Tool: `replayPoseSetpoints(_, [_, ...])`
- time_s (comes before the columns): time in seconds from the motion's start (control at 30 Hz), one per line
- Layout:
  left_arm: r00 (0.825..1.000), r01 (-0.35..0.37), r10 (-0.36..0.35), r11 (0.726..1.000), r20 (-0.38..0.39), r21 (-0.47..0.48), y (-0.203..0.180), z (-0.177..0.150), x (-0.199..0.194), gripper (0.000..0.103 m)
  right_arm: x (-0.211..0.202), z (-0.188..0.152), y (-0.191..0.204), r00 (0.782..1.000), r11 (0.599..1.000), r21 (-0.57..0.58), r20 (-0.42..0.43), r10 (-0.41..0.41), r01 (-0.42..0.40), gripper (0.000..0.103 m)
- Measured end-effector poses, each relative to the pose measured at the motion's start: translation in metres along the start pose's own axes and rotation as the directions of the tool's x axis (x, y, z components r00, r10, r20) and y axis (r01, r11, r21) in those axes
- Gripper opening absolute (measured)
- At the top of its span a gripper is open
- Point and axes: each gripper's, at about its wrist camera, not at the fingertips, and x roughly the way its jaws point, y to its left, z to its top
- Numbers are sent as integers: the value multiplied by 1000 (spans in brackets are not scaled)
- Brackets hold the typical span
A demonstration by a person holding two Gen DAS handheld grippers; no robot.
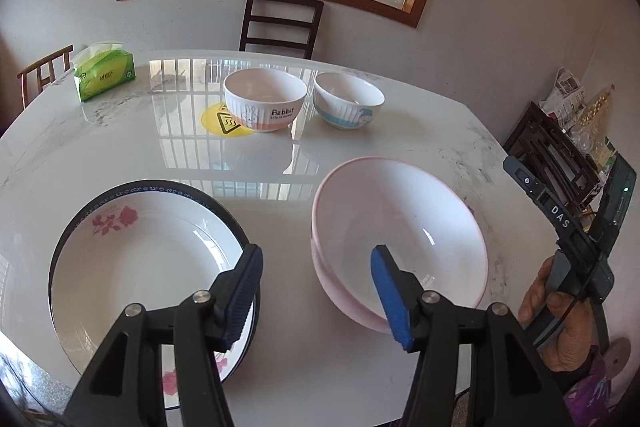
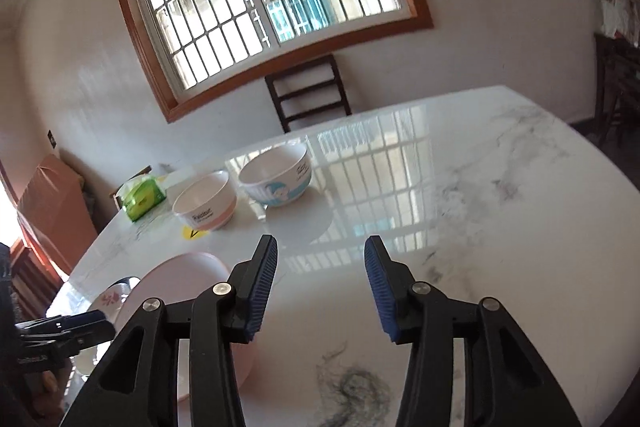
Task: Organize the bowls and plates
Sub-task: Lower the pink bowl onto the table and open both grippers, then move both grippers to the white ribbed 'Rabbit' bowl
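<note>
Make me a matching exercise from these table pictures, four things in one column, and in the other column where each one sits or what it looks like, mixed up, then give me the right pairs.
Column one:
1. Rabbit bowl
2. cartoon bowl
3. flower plate
4. tissue pack

Column two:
A. green, at the far left of the table
B. near side, dark blue rim, pink blossoms
C. partly on the round yellow sticker
D. blue band with a figure, right of the lettered bowl

Pairs: 1-C, 2-D, 3-B, 4-A
</note>
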Motion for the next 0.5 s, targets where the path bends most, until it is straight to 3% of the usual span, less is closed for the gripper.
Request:
replayPoseSetpoints(0.07, [997, 44, -43, 999, 67, -8, 1, -7, -10, 58, 2, -2, -8, 992, 998, -22, 118, -51, 54, 51])
replayPoseSetpoints(0.17, [989, 42, -40, 999, 146, -6, -2, -15, -24, 58, 13, -6, -18, 978, 990, -12, 157, -136, 140, 55])
replayPoseSetpoints(0.23, [975, 20, -16, 1000, 223, -16, 0, -18, -32, 58, 13, -6, -21, 975, 990, 8, 173, -140, 140, 55])
replayPoseSetpoints(0.3, [951, 57, -35, 996, 308, -62, 6, -22, -43, 58, 3, -9, -21, 958, 986, 15, 235, -166, 167, 59])
replayPoseSetpoints(0.33, [937, 82, -44, 992, 345, -98, 12, -23, -47, 58, -3, -10, -20, 949, 983, 14, 257, -181, 183, 65])
replayPoseSetpoints(0.4, [920, 127, -55, 978, 389, -164, 22, -21, -51, 58, -11, -13, -15, 927, 967, 13, 284, -246, 253, 98])
replayPoseSetpoints(0.5, [937, 68, -14, 987, 349, -142, 23, -10, -48, 58, -11, -16, 1, 901, 939, -31, 295, -318, 342, 100])
